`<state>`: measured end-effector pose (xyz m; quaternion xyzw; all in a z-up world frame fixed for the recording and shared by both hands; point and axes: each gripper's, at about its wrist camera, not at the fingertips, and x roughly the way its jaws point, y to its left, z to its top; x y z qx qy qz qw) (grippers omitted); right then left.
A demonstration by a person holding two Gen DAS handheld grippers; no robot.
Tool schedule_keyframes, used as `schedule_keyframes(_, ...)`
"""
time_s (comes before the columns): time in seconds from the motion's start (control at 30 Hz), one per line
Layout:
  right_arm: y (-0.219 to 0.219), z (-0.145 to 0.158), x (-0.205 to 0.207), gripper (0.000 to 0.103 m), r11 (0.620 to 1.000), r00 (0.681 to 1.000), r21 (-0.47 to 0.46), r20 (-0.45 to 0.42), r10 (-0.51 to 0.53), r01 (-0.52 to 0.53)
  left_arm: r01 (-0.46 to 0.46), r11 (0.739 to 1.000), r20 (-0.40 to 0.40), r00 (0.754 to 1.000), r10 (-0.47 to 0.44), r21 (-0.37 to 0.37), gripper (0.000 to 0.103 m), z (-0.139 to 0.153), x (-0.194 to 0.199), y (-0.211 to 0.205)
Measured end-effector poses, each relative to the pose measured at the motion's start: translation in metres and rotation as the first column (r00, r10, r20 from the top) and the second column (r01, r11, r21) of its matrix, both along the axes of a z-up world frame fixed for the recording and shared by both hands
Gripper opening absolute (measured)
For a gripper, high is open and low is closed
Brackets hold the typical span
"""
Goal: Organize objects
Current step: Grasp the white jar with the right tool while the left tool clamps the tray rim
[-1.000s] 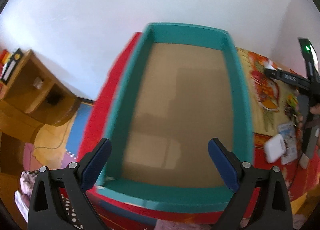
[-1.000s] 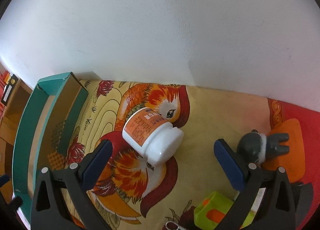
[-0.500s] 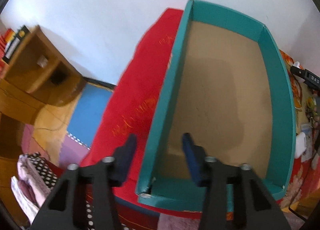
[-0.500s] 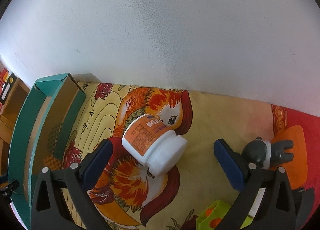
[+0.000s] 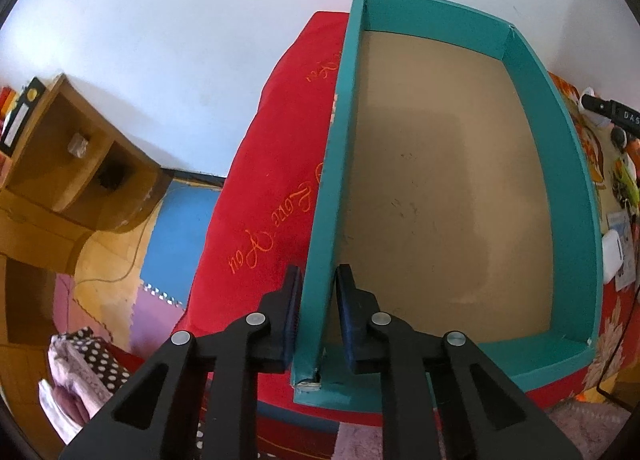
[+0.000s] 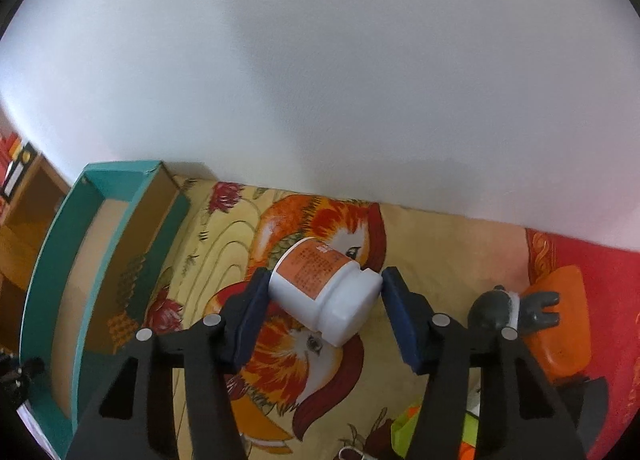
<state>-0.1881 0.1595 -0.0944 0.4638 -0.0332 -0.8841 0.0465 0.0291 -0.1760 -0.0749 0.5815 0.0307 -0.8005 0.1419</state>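
We've got a wooden shelf unit (image 5: 76, 164) off to the left, blue and pink foam mats (image 5: 176, 220) on the floor, polka-dot fabric (image 5: 86, 360) bunched below, and a plain white wall (image 6: 320, 80) behind everything.

Patterned bed (image 6: 440, 236), teal box (image 6: 52, 260), bottle (image 6: 324, 292)

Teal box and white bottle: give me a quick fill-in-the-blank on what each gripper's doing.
1. The left gripper straddles a side wall of the ___ box.
2. The white bottle between the closing right gripper jaws lies on its ___.
3. The bottle's label is ___.
4. The box holds ___ objects.

Missing words: teal; side; orange; no
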Motion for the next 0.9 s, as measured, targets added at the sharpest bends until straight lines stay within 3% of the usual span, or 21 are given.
schedule_keyframes(0.1,-0.005,0.003,0.006,0.057,0.998,0.999,0.051,0.009,0.031,-0.032,0.008,1.0,-0.004,1.0,-0.008,0.003,0.019,0.0,-0.001,-0.001)
schedule_keyframes(0.17,-0.014,0.003,0.009,0.057,0.989,0.998,0.135,0.026,0.049,-0.052,0.014,1.0,-0.006,1.0,-0.014,0.004,0.019,0.0,-0.001,-0.001)
schedule_keyframes(0.27,-0.032,-0.002,0.012,0.057,0.944,0.993,0.31,0.058,0.1,-0.113,0.031,1.0,-0.007,0.999,-0.031,-0.001,0.019,0.0,0.0,-0.001)
schedule_keyframes(0.43,-0.059,-0.007,0.018,0.057,0.883,0.982,0.429,0.096,0.166,-0.191,0.065,0.998,-0.01,0.998,-0.065,0.0,0.019,0.0,-0.001,0.0)
schedule_keyframes(0.57,-0.065,-0.001,0.021,0.072,0.916,0.98,0.351,0.092,0.175,-0.196,0.09,0.996,-0.014,0.996,-0.089,0.021,0.019,0.001,0.0,-0.002)
schedule_keyframes(0.63,-0.065,0.003,0.023,0.075,0.934,0.982,0.305,0.083,0.17,-0.188,0.101,0.995,-0.012,0.995,-0.101,0.027,0.019,-0.001,-0.001,-0.002)
schedule_keyframes(0.8,-0.057,0.006,0.025,0.075,0.958,0.99,0.254,0.079,0.119,-0.135,0.116,0.992,-0.012,0.993,-0.115,0.042,0.019,-0.004,-0.002,-0.005)
schedule_keyframes(0.9,-0.044,0.011,0.03,0.075,0.983,0.994,0.157,0.067,0.083,-0.093,0.113,0.993,-0.01,0.994,-0.113,0.043,0.019,-0.004,-0.001,-0.004)
